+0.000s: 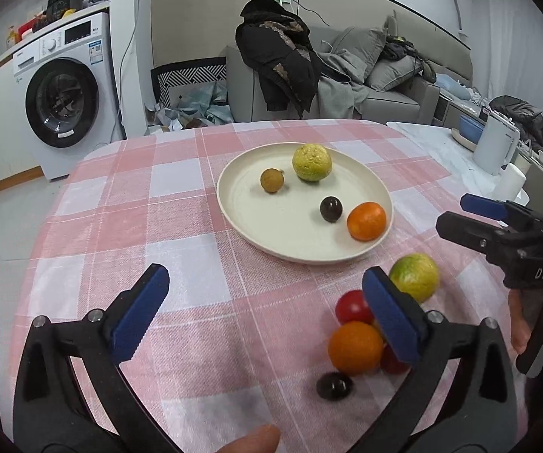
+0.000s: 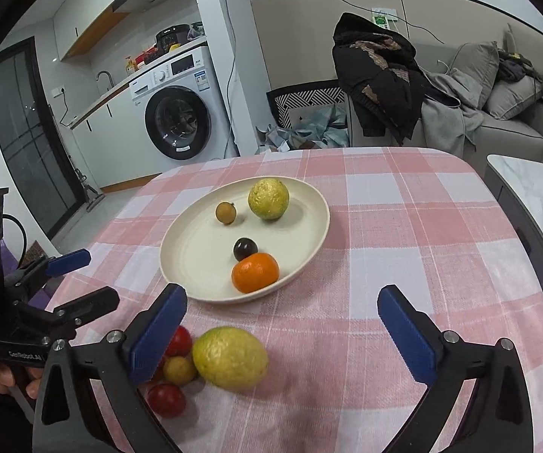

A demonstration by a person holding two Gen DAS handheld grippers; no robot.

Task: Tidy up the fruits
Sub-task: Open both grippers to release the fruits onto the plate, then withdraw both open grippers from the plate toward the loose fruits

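Four fruits already sit on the cream plate [image 1: 233,196] at the middle of our pink checked tablecloth [image 1: 128,196]: a yellow-green guava [image 1: 311,162], a small tan longan [image 1: 272,180], a dark plum-like fruit [image 1: 330,209] and an orange mandarin [image 1: 366,221] near the plate's rim. We hold both tools released — the left gripper [image 1: 264,313] and the right gripper [image 2: 283,332] each hang with jaws spread wide and nothing between them. Loose fruit waits on the cloth just short of the plate: a second guava [image 2: 230,356], red cherry tomatoes [image 2: 165,400], a second mandarin [image 1: 355,347], a small yellow fruit [image 2: 179,370] and a dark one [image 1: 334,385], clustered and touching. To do our next pick well, we judge it best to take an outer fruit first — the guava, say — closing gently across its widest part so the round neighbours do not roll away.
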